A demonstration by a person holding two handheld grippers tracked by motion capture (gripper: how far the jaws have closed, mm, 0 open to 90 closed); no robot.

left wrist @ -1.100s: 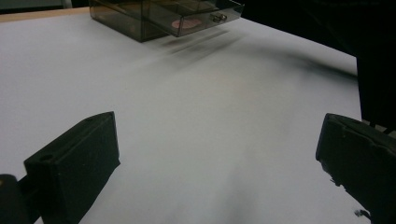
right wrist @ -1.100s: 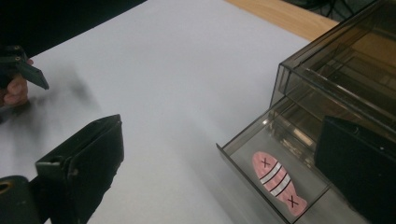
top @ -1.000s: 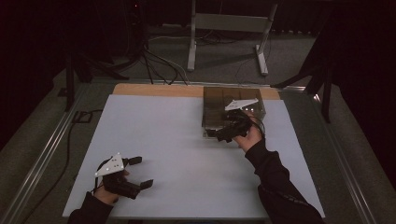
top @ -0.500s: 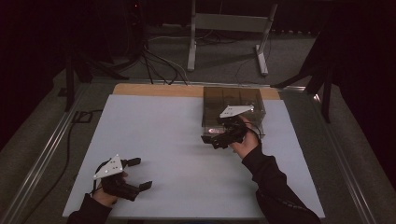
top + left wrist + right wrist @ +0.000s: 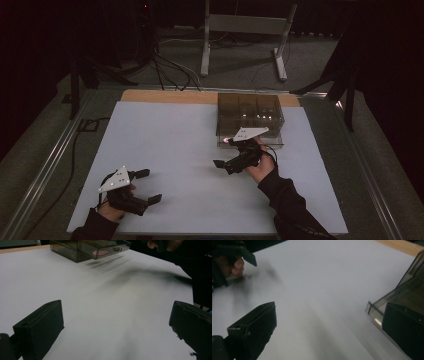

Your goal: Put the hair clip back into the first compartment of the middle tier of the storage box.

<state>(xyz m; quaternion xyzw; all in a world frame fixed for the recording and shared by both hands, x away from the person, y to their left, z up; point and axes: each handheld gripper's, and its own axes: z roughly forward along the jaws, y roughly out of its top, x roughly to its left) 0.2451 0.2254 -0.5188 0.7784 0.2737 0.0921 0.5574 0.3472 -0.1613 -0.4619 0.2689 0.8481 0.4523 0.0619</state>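
Box (image 5: 250, 117) of smoky clear plastic sits at about one o'clock on your worktop (image 5: 170, 150), its far edge near the wooden strip. It looks rigid, light and slick—likely to skid, so take it by a thin side wall, not the corner. Its long axis appears to run twelve to six. Your right tongs (image 5: 226, 167) hang released just before its near edge; your left tongs (image 5: 148, 186), at seven o'clock, gape empty.
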